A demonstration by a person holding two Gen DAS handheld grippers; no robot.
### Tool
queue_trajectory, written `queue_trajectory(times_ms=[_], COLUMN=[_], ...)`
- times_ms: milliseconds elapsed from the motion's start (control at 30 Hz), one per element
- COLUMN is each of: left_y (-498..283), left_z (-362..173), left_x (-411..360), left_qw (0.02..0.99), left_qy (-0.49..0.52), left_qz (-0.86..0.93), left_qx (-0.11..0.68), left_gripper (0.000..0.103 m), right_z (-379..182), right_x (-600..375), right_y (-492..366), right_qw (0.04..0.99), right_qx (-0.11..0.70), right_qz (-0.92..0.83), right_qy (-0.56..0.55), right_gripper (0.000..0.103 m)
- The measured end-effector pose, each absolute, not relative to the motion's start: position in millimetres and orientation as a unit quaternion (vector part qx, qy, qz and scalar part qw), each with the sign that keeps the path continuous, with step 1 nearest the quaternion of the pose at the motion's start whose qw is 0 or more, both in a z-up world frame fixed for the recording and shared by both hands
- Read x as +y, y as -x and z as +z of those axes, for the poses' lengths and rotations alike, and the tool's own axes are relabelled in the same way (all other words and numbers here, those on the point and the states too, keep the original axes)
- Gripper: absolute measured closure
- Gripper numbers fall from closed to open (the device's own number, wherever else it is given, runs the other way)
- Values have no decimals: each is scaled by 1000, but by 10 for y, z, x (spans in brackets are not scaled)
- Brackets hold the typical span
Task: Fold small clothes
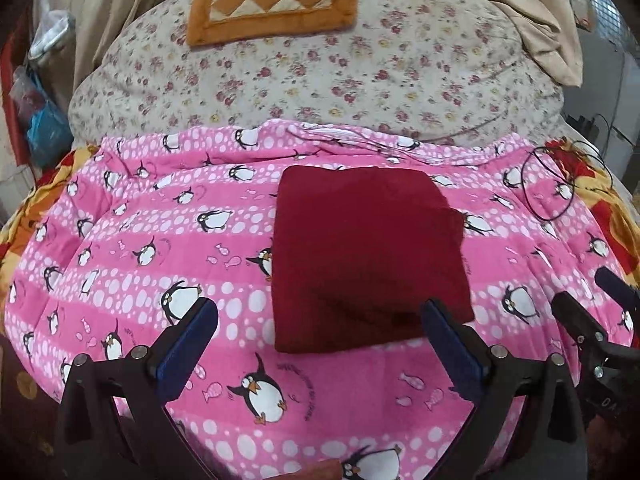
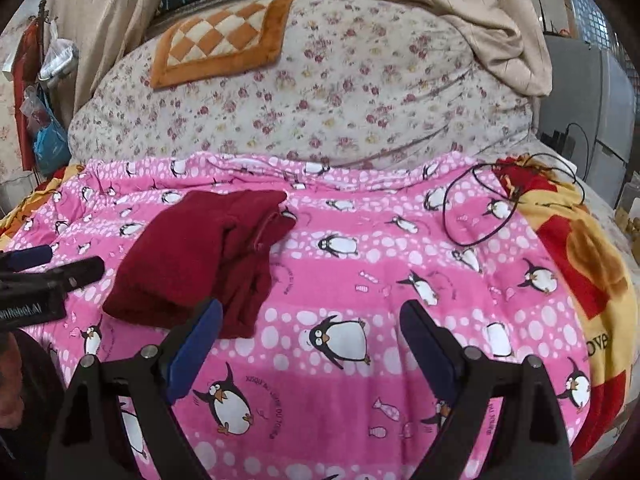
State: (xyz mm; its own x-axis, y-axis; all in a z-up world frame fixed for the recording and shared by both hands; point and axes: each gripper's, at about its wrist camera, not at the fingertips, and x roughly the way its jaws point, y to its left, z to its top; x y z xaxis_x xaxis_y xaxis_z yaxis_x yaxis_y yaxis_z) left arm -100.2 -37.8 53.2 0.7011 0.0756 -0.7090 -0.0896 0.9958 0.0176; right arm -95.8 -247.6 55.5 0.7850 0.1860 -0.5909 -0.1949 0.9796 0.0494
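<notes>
A dark red garment (image 1: 368, 260) lies folded into a rough rectangle on the pink penguin blanket (image 1: 160, 220). My left gripper (image 1: 320, 312) hangs above its near edge, jaws open and empty, not touching the cloth. In the right wrist view the same red garment (image 2: 200, 256) lies to the left, its right side rumpled. My right gripper (image 2: 312, 316) is open over bare blanket (image 2: 360, 280) to the right of it, with nothing between the fingers. The right gripper's fingers (image 1: 580, 312) show at the right edge of the left wrist view; the left gripper (image 2: 44, 268) shows at the left edge of the right wrist view.
A floral quilt (image 1: 320, 80) is piled behind the blanket, with an orange checkered cushion (image 1: 272, 0) on top. A black cable (image 2: 480, 208) loops on the blanket's right side beside a red and yellow blanket (image 2: 580, 260). Beige curtains (image 2: 480, 12) hang behind. Bags (image 2: 48, 132) hang at left.
</notes>
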Motion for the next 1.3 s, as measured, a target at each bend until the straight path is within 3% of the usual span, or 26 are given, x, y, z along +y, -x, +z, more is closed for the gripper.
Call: queue_trajectory(times_ms=[633,1300], left_y=[1163,985], left_z=[678,313], left_x=[-493,-501], left_qw=[930,919], left_qy=[4,-3], left_qz=[48,50], left_qx=[365,392], left_gripper=[7,7], right_z=[692,515], right_x=[-2464,-2347], right_y=[1128,971], right_qw=[952,944], right_qx=[286,308], right_qz=[112,117], right_qy=[6,14], right_gripper=[10,10])
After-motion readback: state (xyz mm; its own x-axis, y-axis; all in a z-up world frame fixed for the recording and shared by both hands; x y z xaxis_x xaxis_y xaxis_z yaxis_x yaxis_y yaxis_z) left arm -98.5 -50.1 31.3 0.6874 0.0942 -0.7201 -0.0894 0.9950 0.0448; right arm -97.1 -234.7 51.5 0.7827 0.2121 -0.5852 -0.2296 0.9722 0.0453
